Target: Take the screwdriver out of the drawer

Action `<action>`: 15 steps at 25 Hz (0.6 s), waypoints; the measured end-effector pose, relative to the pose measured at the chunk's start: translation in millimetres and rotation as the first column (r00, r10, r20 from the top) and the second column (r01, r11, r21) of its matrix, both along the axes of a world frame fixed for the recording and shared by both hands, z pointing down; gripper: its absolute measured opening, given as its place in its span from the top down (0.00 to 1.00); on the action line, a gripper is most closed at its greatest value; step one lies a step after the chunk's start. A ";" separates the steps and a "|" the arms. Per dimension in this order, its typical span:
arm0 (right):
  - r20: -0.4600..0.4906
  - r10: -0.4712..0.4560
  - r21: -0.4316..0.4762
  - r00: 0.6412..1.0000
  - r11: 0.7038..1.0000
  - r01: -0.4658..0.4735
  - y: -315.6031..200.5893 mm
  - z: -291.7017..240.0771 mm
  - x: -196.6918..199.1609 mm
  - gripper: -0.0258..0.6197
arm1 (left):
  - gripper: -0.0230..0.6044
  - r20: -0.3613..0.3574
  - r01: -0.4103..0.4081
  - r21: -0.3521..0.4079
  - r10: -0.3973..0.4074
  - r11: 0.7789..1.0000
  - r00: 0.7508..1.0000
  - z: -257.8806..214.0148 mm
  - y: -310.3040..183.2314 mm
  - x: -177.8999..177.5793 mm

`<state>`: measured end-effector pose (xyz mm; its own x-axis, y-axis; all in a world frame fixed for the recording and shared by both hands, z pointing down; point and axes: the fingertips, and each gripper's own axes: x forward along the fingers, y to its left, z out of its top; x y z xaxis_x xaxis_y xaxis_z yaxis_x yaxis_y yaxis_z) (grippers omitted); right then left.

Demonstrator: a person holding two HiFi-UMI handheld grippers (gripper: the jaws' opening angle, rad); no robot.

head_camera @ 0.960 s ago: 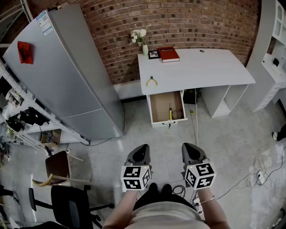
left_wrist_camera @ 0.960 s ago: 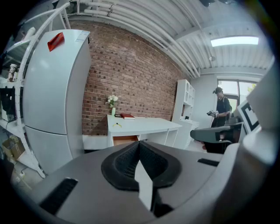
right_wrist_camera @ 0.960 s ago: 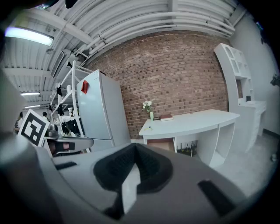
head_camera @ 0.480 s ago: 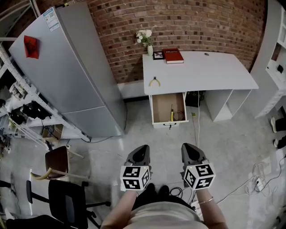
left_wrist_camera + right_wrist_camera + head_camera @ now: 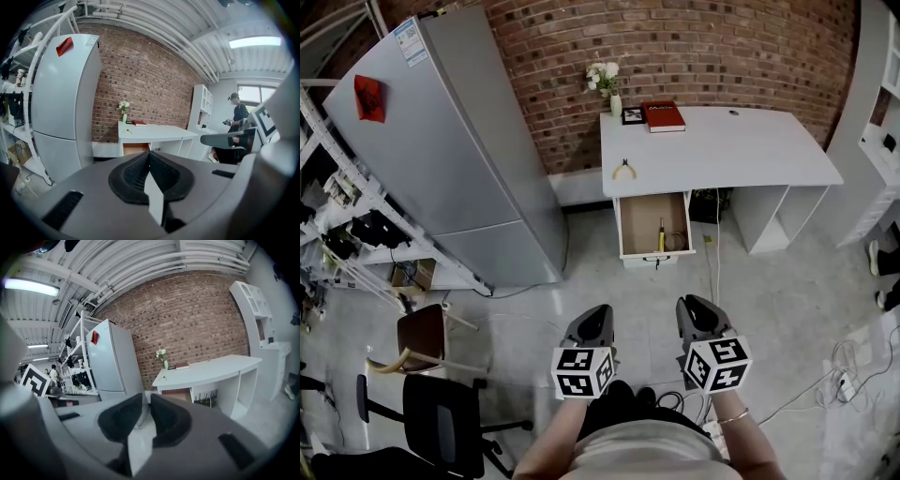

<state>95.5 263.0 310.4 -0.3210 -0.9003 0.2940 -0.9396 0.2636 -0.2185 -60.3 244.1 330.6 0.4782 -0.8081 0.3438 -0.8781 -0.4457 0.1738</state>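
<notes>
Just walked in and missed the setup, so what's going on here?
A person stands on the floor, back from the white desk, holding a gripper in each hand. The desk's drawer is pulled open with the screwdriver lying inside, and yellow-handled pliers sit on the desktop. The left gripper has its jaws together and empty; the right gripper has its jaws opening with nothing between them. Neither gripper has reached the drawer yet.

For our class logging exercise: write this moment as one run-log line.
stage: standing back from desk | drawer: open | screwdriver: in drawer, untouched | left claw: shut, empty | right claw: opening, empty
</notes>
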 end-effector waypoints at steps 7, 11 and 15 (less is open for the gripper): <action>0.027 0.018 -0.037 0.999 0.999 -0.017 -3.8 6.9 4.0 0.83 | 0.98 0.011 0.005 -0.011 -0.005 1.000 1.000 2.3 0.8 -2.2; 0.022 0.031 -0.060 0.999 0.998 -0.029 -15.3 12.8 6.0 0.81 | 0.98 0.020 0.011 -0.025 -0.010 1.000 1.000 7.2 -9.7 -6.3; 0.030 0.042 -0.086 0.999 0.996 -0.039 -32.9 21.3 3.8 0.79 | 0.98 0.016 0.010 -0.044 -0.010 0.999 1.000 15.7 -29.8 -9.2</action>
<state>99.3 230.1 331.8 -0.2955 -0.8846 0.3608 -0.9412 0.2048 -0.2687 -69.5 214.3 346.3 0.4644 -0.7966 0.3869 -0.8853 -0.4291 0.1791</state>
